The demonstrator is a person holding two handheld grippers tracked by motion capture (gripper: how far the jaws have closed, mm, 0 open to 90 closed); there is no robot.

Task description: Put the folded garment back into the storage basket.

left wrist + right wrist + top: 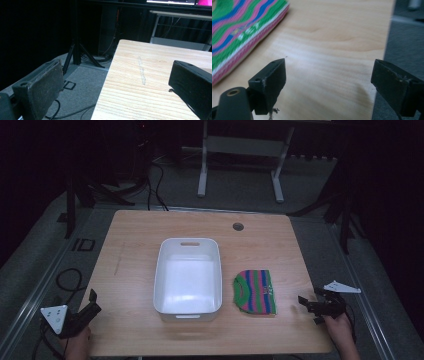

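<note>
The striped folded cloth (255, 291) is lying near the table's (130, 240) right front corner, just beside the white bin (187, 307), and may be bunching or unfolding if pinched by one layer, while the right gripper (308, 307) and left gripper (90, 304) are hovering wide apart, holding nothing

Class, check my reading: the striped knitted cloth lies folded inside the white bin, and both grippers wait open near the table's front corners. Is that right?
Not quite. The striped knitted cloth lies folded on the table, just right of the white bin, which is empty, as the high view shows. The rest holds: the left gripper and right gripper wait open near the front corners.
</note>
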